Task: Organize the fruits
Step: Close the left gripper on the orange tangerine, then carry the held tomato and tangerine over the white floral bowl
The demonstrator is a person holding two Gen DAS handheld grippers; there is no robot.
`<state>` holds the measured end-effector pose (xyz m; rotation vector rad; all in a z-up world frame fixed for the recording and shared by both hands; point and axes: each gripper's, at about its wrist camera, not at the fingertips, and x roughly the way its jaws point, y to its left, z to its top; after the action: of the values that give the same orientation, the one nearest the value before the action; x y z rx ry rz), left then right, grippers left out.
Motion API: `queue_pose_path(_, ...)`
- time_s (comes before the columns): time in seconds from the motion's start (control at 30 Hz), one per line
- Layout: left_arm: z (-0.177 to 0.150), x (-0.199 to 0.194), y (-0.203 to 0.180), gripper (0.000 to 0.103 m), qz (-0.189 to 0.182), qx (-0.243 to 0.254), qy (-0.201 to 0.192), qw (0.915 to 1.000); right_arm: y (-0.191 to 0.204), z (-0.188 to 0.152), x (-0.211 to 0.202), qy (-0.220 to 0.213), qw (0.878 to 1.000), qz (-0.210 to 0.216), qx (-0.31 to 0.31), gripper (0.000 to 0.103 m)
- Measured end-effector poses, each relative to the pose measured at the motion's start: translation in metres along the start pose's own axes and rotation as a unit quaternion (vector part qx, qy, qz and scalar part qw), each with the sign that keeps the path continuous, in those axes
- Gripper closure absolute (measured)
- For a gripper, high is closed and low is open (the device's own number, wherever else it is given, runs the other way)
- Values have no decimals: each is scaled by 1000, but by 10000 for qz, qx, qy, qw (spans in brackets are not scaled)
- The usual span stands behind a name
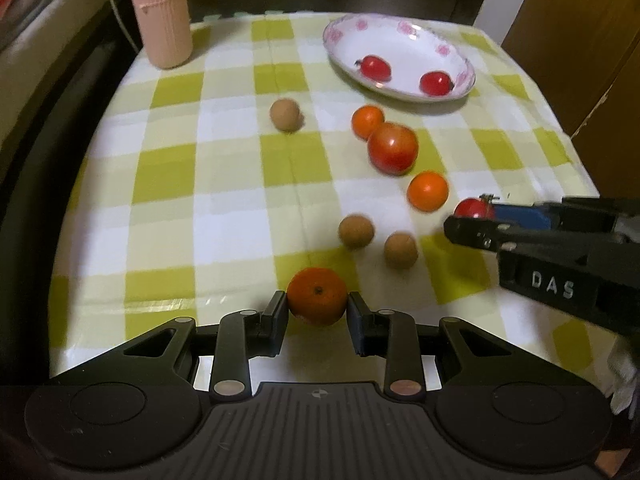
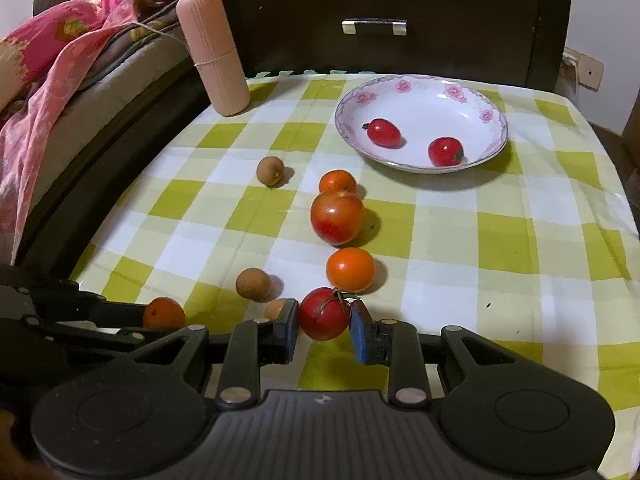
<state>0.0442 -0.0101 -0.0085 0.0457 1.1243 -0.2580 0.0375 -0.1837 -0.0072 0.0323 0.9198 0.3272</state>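
The tablecloth looks like smooth, slightly shiny plastic. The plate at the upper right is glossy china. The big tomato in the middle has shiny, smooth skin. The brown fruit looks dull and rough. The pink bottle at the upper left is matt and ribbed.

Mandarin: orange, dimpled, stem scar facing camera, pinched between two pads at near table edge.
Cherry tomato: red, dry stem on top, pinched between blue pads.
Big tomato: red-orange, glossy, mid-cloth, touching small orange behind it.
Second small orange: just beyond cherry tomato.
Three longans, brown, round: one far left, alone; two near (one clear, other half hidden).
Plate: white, pink-flowered rim, far right; two red cherry tomatoes inside, apart.
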Motion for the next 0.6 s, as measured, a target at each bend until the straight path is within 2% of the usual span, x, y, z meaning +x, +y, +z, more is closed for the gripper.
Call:
queue_pose_path(0.27, 30, 4, -15, 64, -251, 110, -248, 9993, -13, 11, -3, -111, 9997, -118, 208, 76)
queue_pose_path(0.6, 63, 17, -22, 63, -450, 141, -364, 9982, -33, 34, -1, -261, 9984, -161, 484, 76)
